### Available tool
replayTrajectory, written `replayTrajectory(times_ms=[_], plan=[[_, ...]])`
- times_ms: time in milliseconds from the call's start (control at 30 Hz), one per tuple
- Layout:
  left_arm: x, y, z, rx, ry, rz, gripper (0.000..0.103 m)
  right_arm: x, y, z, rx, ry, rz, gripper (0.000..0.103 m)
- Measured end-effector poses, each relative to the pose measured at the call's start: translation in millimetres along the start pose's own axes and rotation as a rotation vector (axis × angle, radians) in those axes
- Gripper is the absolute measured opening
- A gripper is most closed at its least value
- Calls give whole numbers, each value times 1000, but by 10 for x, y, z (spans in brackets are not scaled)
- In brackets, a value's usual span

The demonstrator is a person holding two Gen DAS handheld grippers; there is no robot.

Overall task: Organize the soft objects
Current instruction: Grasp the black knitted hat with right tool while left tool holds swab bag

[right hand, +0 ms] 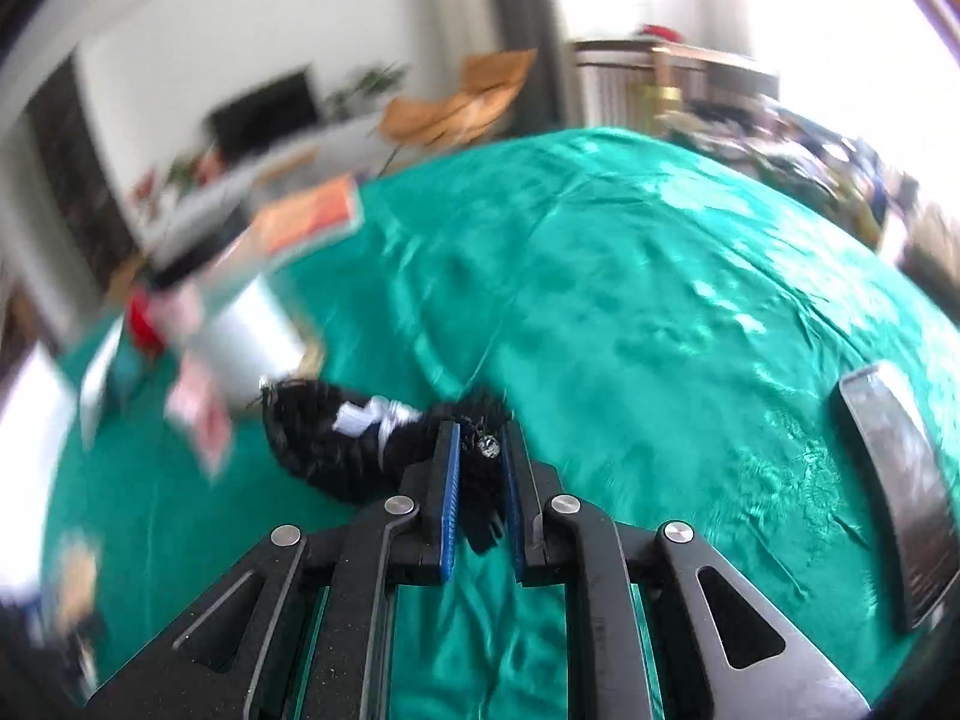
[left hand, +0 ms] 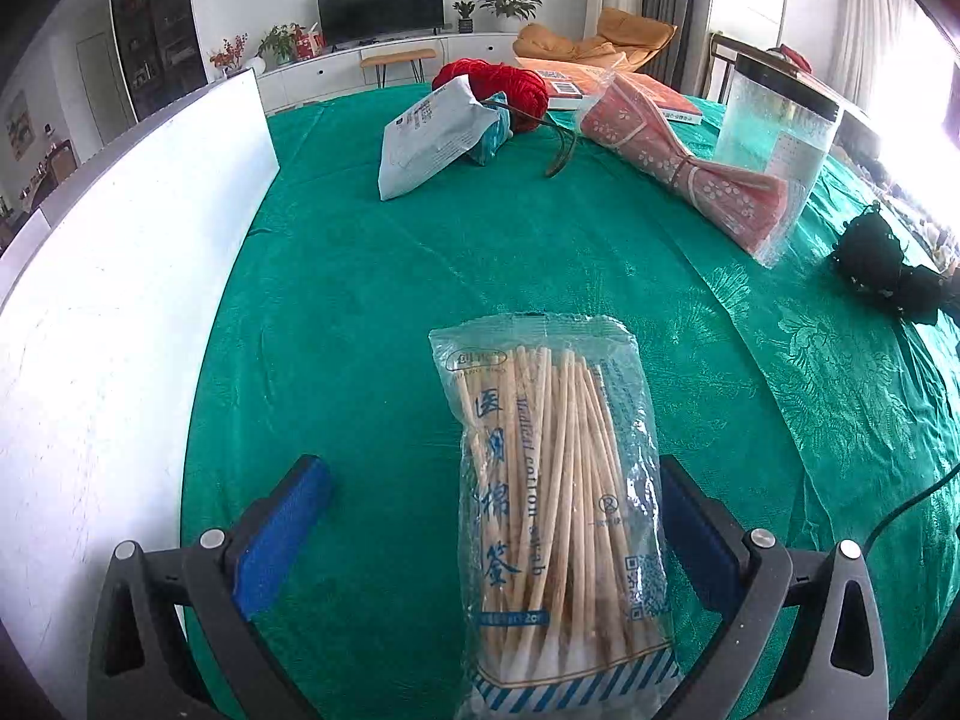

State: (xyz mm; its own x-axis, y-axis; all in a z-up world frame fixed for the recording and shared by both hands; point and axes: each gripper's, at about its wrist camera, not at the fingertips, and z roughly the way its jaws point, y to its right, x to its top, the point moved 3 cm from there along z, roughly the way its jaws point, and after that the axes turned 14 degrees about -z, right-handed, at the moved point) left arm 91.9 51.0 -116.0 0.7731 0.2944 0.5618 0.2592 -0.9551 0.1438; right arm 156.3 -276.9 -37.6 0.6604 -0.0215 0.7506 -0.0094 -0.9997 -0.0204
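Observation:
In the left wrist view a clear bag of cotton swabs [left hand: 558, 510] lies on the green tablecloth [left hand: 390, 300] between the blue pads of my left gripper [left hand: 492, 498], which is open; the right pad is next to the bag. A white pouch [left hand: 432, 138], red yarn [left hand: 510, 84], a pink floral pack [left hand: 690, 162] and a black fuzzy item [left hand: 882, 264] lie farther off. In the blurred right wrist view my right gripper [right hand: 480, 456] is shut on the black fuzzy item [right hand: 336, 438], which has a white tag.
A white board [left hand: 120, 300] stands along the table's left side. A clear container with a black lid [left hand: 774, 120] and orange books [left hand: 600, 84] stand at the back right. A dark flat device [right hand: 900, 480] lies at the right in the right wrist view.

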Motion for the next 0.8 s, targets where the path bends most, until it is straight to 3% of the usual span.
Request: replayTrajectory(times_ms=[67,100,167,233,300,567,800], plan=[[0,0,-1,0,0,0,103,-12,13,89,13,-19,46,27],[0,0,0,0,0,0,103,-39,-14,101,22,-43,37,47],[0,0,-1,0,0,0,103,-115,-57,-34,-16,-19,1,72],[0,-1,0,0,0,0,103,-215,-33,-216,-70,19,-9,72],[1,0,-1,0,0,0,103,-311,30,-319,-70,28,30,72],[3,1,-1,-1,0,0,103,-533,227,-226,-85,-112,114,71],[3,2,-1,-1,0,0,103,-570,273,-195,-77,-117,114,75]])
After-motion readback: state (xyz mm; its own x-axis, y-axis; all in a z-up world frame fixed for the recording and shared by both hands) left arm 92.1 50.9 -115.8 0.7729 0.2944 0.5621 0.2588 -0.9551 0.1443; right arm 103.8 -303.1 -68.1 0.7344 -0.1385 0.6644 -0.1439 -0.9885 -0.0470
